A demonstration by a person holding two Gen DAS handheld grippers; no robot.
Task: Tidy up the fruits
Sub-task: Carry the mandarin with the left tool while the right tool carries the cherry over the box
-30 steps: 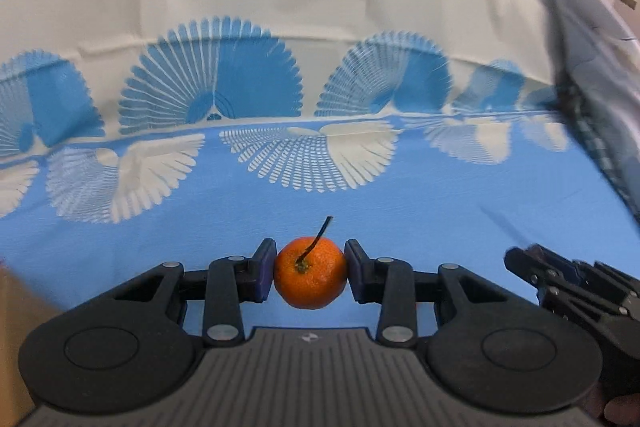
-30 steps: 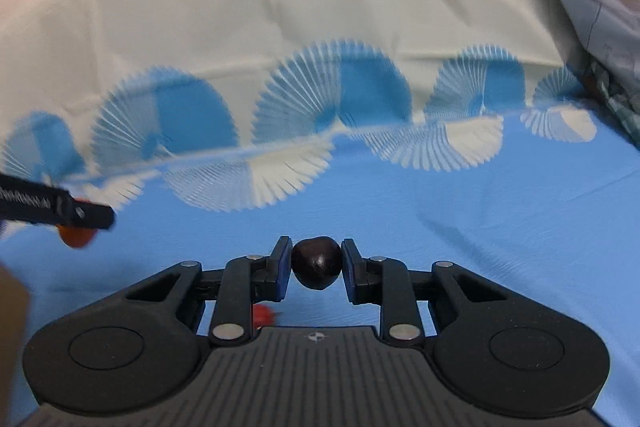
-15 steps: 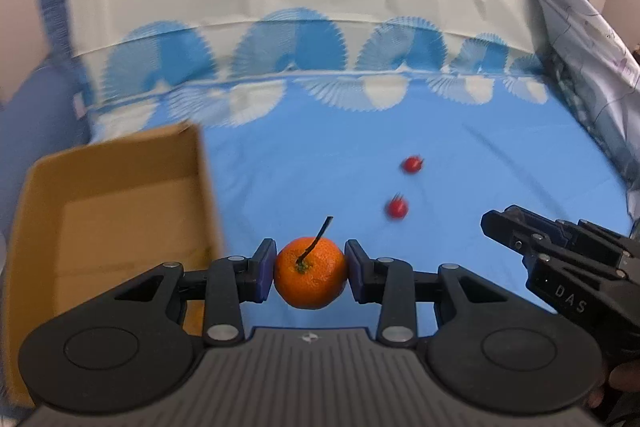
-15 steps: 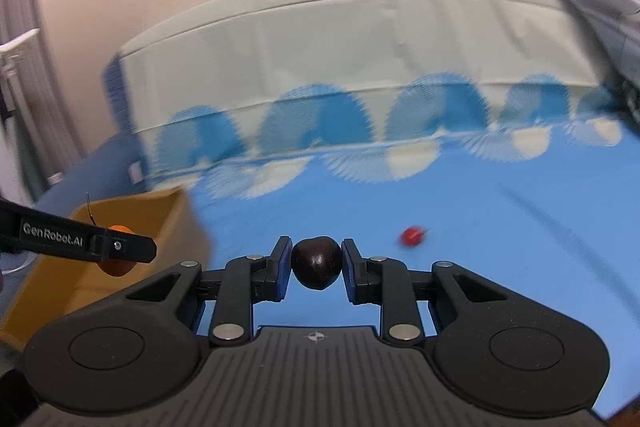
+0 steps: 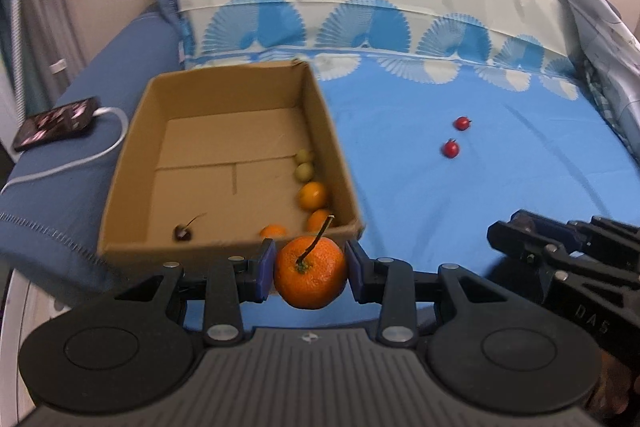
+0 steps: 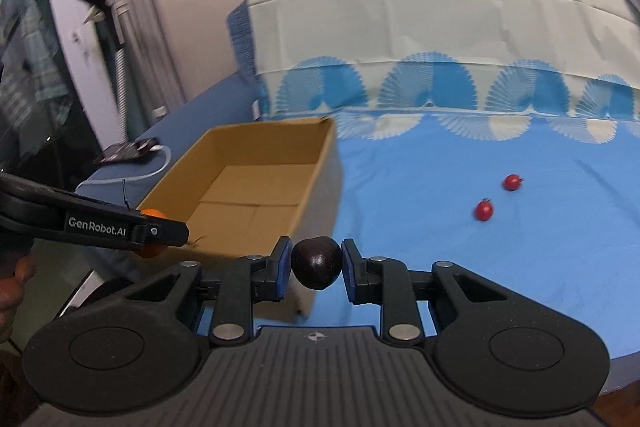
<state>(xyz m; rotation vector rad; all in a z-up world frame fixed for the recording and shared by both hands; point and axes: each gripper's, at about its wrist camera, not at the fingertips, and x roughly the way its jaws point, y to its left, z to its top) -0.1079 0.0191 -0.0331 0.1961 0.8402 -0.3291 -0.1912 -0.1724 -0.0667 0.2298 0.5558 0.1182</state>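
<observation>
Orange mandarin [image 5: 310, 277] and dark cherry [image 6: 316, 262], each clamped above the bed's near edge.
Left gripper [image 5: 310, 269] pinches the mandarin, stem tilting up-right; right gripper [image 6: 316, 267] grips the cherry. Beyond, the cardboard box [image 5: 132, 163] runs lengthwise away, fruit along its right wall.

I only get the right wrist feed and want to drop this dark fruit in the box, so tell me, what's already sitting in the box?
Observer: The cardboard box holds three orange fruits, two greenish ones and one dark stemmed cherry.
Operator: Where do they lie?
Observer: The orange and greenish ones line the wall nearest the blue sheet; the cherry lies near the front wall.
Operator: Is the left gripper's orange whole?
Observer: Yes, the mandarin in the left gripper looks intact, its stem pointing up.
</observation>
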